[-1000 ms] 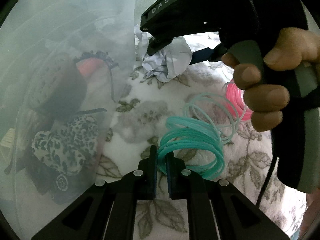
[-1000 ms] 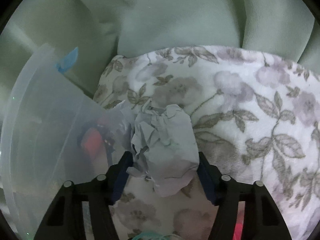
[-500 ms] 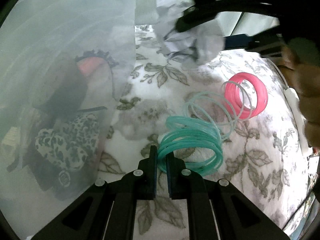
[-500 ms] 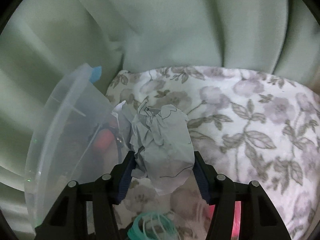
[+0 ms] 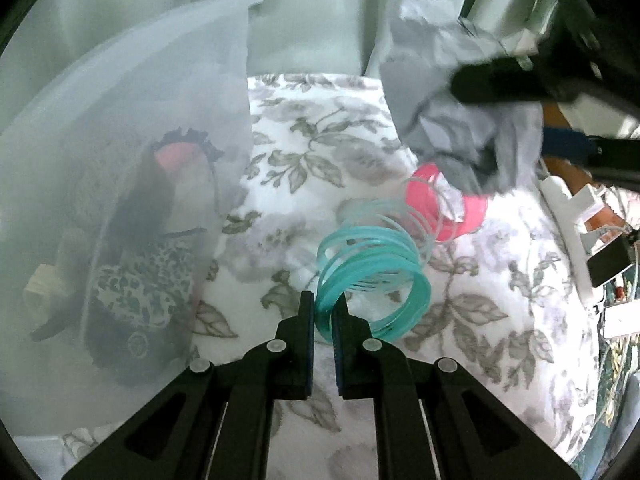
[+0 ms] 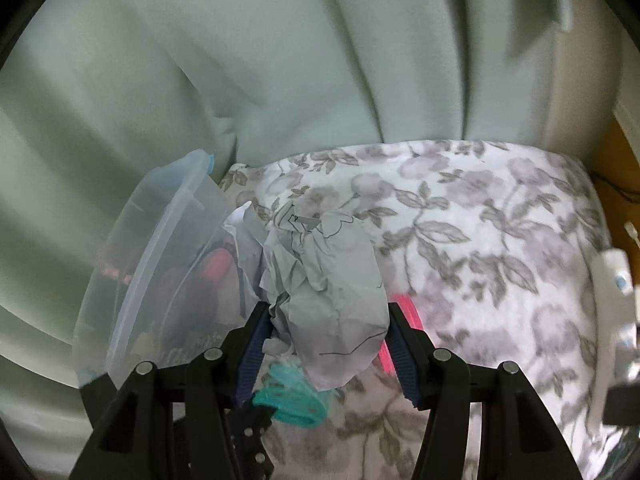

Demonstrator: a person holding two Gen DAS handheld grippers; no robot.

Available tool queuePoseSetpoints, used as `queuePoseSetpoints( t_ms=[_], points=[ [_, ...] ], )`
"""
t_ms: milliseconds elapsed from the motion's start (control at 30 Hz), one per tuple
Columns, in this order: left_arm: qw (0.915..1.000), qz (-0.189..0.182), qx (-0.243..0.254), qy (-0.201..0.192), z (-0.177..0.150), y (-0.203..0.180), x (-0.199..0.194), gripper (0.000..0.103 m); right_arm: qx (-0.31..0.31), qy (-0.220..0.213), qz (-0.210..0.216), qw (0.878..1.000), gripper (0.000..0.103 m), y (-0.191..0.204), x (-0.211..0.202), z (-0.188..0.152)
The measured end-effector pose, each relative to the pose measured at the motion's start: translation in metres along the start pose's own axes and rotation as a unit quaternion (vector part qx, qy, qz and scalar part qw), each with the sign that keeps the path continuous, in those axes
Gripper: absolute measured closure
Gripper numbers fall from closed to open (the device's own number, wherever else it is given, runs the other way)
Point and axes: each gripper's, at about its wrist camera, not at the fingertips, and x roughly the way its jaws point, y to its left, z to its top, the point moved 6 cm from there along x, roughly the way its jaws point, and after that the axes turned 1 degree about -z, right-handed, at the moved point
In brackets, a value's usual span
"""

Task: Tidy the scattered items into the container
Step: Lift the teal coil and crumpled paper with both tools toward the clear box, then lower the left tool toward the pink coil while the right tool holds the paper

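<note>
My left gripper is shut on the teal end of a plastic spring coil, whose far end is pink and lies on the floral blanket. My right gripper is shut on a crumpled grey paper ball and holds it above the blanket; the ball also shows at upper right in the left wrist view. The translucent plastic container stands at the left, holding leopard-print and dark items; in the right wrist view it is left of the paper.
The floral blanket covers the surface. A pale green curtain hangs behind. White and dark devices with cables lie along the blanket's right edge.
My right gripper has risen with the paper ball, well above the blanket. My left gripper has lifted too, still on the teal coil. More of the curtain and container rim shows.
</note>
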Motion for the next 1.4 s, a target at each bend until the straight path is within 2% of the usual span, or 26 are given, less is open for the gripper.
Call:
queuePoseSetpoints(
  t_ms=[500,900,1400],
  points=[
    [0.9982,-0.017,0.017,-0.055,0.012,-0.016,-0.055,0.096,0.045,-0.045,-0.001,0.998,0.043,-0.017,-0.073,-0.032],
    [0.9943,-0.023,0.043,-0.095,0.014,-0.032,-0.097,0.096,0.069,-0.073,0.008,0.995,0.043,-0.025,-0.113,-0.057],
    [0.9874,-0.032,0.07,-0.138,0.025,-0.045,-0.145,0.096,0.059,-0.119,0.017,0.991,0.043,-0.015,-0.155,-0.061]
  ],
)
